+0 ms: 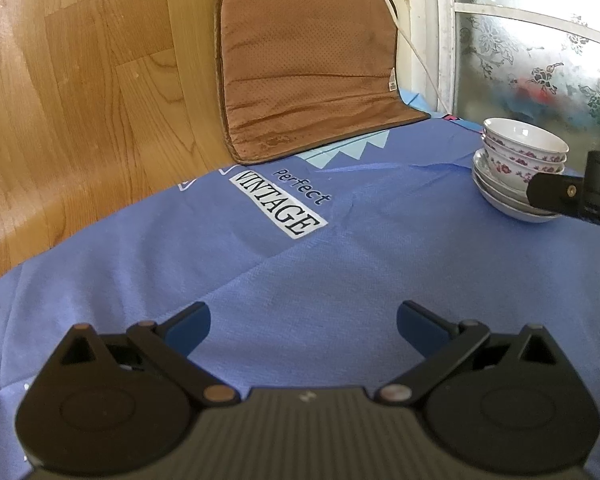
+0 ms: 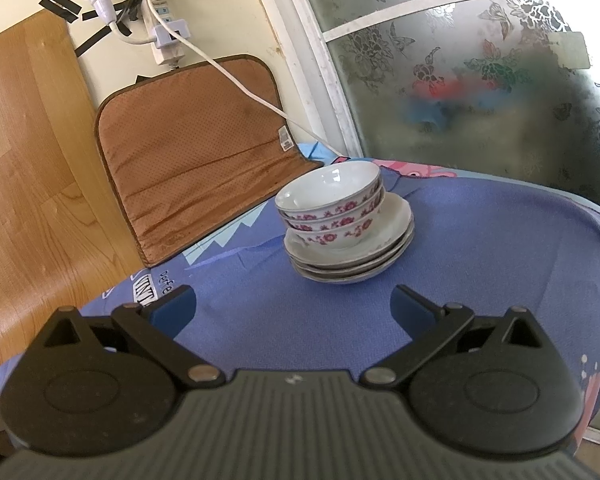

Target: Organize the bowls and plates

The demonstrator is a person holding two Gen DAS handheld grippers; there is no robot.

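Note:
Three white bowls with pink flower patterns [image 2: 332, 208] sit nested on a stack of white plates [image 2: 352, 262] on the blue cloth. My right gripper [image 2: 294, 312] is open and empty, just short of the stack. In the left wrist view the same bowls [image 1: 524, 148] and plates [image 1: 500, 196] stand at the far right, partly hidden by the right gripper's black body [image 1: 580, 196]. My left gripper [image 1: 304, 326] is open and empty above the blue cloth, well left of the stack.
A blue cloth printed "perfect VINTAGE" [image 1: 296, 208] covers the table. A brown mat [image 2: 192, 152] leans against the wall behind. A power strip with a white cable [image 2: 164, 32] hangs on the wall. A frosted floral window [image 2: 480, 72] is at the right. Wood floor [image 1: 60, 100] lies left.

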